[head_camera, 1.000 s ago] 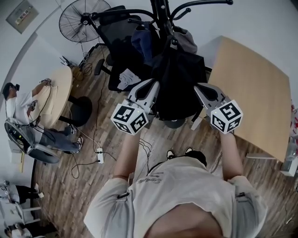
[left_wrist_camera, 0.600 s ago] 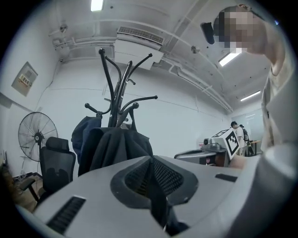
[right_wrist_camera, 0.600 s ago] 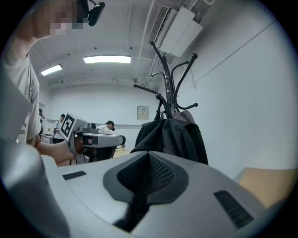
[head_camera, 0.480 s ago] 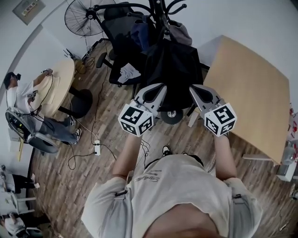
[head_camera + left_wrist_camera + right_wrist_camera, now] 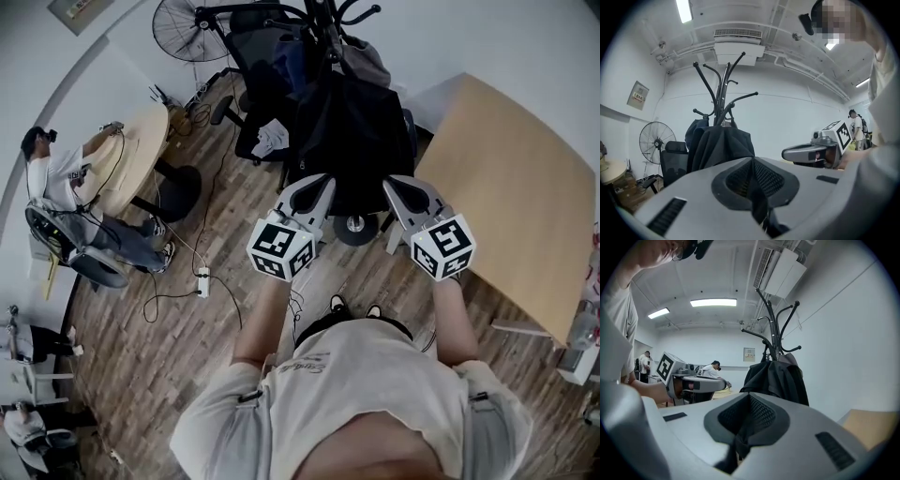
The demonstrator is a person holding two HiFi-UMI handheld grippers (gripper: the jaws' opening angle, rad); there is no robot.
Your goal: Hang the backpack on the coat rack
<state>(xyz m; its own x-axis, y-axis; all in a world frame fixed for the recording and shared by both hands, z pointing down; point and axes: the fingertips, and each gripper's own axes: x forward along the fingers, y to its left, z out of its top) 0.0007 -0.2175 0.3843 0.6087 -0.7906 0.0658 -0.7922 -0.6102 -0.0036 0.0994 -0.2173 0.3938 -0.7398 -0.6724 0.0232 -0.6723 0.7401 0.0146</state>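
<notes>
The left gripper [image 5: 317, 186] and right gripper [image 5: 398, 187] are both closed on nothing, held level facing the rack [image 5: 323, 23]. The backpack [image 5: 352, 141] hangs from the rack's hooks, ahead of both tips and apart from them. Hanging looks done. Best now: back straight off the rack, jaws closed, clear of any straps.

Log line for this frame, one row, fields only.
backpack: hanging on coat rack | left gripper: shut, empty | right gripper: shut, empty | contact: neither touches backpack
</notes>
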